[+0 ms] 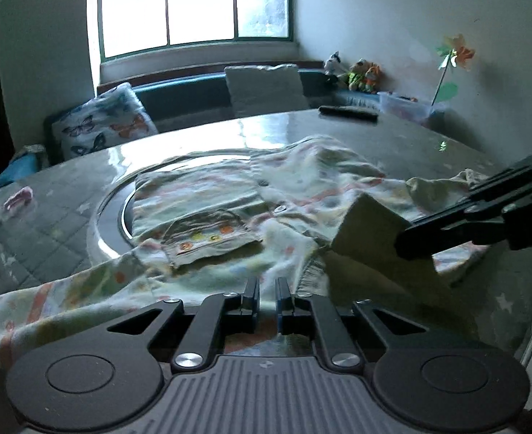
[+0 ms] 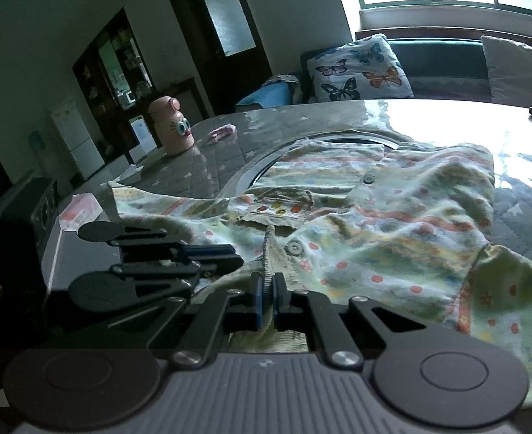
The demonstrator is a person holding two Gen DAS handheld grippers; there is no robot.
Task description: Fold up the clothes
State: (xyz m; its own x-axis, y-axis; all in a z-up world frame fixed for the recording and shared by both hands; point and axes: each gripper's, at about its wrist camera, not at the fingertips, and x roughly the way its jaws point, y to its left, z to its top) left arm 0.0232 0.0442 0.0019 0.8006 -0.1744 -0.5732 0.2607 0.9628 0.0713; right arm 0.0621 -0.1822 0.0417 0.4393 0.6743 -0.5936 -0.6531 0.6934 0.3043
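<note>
- Patterned shirt (image 2: pixel 392 217): spread, rumpled, across the glossy surface (image 2: pixel 519 213).
- Right gripper (image 2: pixel 266 289): jaws closed, pinching the shirt's ribbed edge.
- Left gripper (image 1: pixel 266 294): jaws narrow at the shirt's near hem; whether they pinch cloth cannot be told.

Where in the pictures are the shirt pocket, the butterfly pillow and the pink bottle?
shirt pocket (image 2: pixel 278 209): right wrist view, on the row of coloured dots.
butterfly pillow (image 2: pixel 361 68): right wrist view, on the middle of its printed face.
pink bottle (image 2: pixel 171 130): right wrist view, on its body beside the eyes.
</note>
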